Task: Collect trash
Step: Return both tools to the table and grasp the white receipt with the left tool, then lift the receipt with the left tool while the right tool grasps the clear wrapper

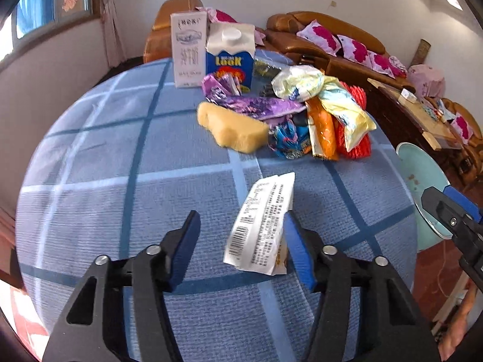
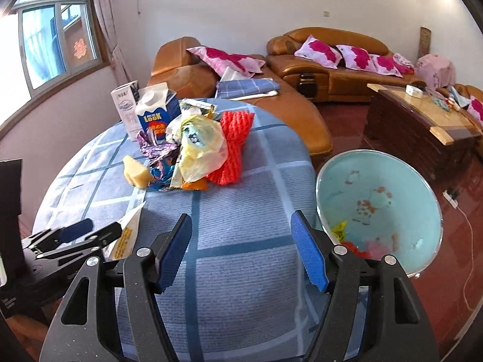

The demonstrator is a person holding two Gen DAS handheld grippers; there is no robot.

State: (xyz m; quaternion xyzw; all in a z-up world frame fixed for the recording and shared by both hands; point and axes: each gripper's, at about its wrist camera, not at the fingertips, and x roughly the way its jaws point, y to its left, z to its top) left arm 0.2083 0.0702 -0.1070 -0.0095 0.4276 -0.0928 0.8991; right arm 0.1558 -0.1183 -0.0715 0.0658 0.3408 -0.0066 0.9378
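A white printed wrapper (image 1: 261,226) lies on the blue checked tablecloth (image 1: 120,157), between the open jaws of my left gripper (image 1: 241,250) and leaning against its right pad. A trash pile sits further back: a yellow sponge (image 1: 234,128), purple foil (image 1: 253,105), a yellow plastic bag (image 1: 341,102), red netting (image 1: 353,141), a blue milk carton (image 1: 229,60) and a white carton (image 1: 187,49). My right gripper (image 2: 241,253) is open and empty over the table's near edge. The left gripper (image 2: 81,232) and the wrapper (image 2: 126,235) show at its left.
A light blue basin (image 2: 401,187) holding a few scraps stands off the table's right edge, also in the left wrist view (image 1: 422,181). Brown leather sofas (image 2: 332,69) with pink cushions line the far wall. A wooden coffee table (image 2: 422,114) stands at the right.
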